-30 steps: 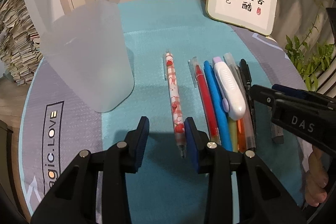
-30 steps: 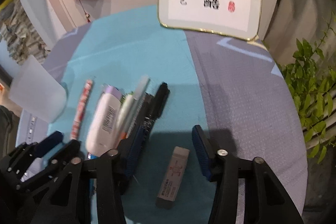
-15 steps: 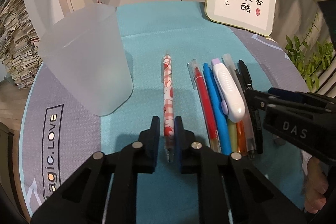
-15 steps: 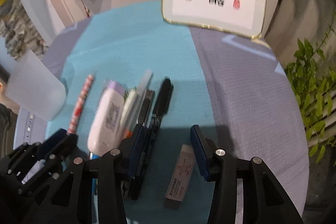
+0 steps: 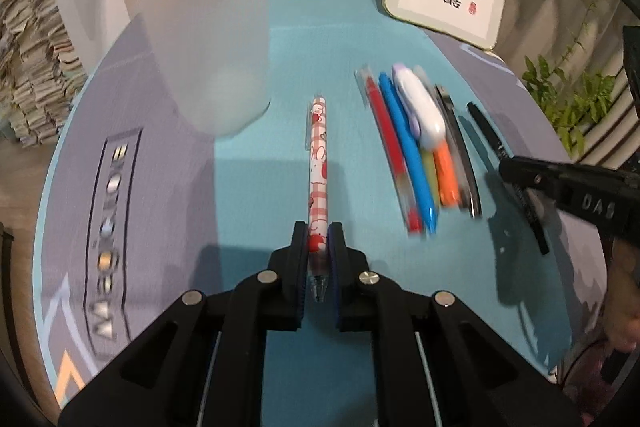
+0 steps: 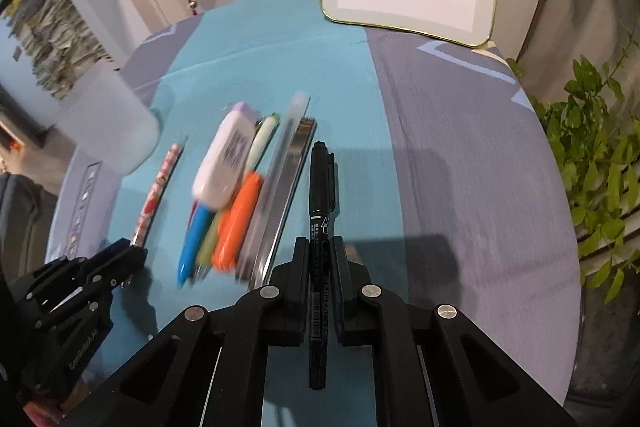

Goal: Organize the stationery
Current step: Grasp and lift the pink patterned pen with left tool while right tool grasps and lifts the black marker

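Two pens pinched at once: left gripper clamps the red-patterned pen near its tip, right gripper clamps the black marker mid-barrel, both lying on the teal mat, presumably for the frosted cup beside them.

Left gripper clamped on red-patterned pen mid-table; frosted cup toward table's far left edge; pen bundle right; right gripper gripping black marker.
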Available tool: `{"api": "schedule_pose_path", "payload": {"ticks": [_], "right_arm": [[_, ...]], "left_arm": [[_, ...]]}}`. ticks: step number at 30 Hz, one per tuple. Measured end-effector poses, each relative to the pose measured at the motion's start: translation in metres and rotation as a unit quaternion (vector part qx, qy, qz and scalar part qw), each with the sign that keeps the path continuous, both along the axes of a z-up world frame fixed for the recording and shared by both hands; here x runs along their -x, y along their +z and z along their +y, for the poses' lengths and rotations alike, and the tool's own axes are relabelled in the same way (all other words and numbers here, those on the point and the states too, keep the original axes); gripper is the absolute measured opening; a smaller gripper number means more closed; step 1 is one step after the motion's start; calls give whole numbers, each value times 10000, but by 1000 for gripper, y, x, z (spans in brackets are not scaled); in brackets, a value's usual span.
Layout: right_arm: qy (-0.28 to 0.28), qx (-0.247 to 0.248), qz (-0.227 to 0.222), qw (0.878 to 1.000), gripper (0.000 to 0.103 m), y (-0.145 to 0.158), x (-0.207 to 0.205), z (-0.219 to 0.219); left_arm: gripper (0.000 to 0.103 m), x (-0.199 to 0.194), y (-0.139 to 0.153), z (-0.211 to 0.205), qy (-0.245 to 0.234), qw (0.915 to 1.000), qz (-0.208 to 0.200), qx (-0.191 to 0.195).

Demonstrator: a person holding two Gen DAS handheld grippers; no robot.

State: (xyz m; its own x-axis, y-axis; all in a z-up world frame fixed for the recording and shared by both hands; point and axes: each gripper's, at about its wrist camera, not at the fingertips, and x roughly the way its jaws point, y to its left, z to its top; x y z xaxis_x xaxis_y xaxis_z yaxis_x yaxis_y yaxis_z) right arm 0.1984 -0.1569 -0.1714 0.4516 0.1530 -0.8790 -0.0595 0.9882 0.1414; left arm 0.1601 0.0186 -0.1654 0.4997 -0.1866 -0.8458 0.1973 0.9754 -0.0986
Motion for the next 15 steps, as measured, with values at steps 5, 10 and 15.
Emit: {"api": "schedule_pose_path", "payload": {"ticks": [5,10,15], "right_arm": [[394,-134,140,9990,11,0,33,8],[586,61,387,9975,11,-13,55,21],[632,94,327,9974,11,-10,61,22]], "left_arm": [[8,34,-2,10,-36,10000,29,-56],[8,56,-6,11,-126,9998,102,-124],[28,58,-3,10,-120,9999,57,-98]]}}
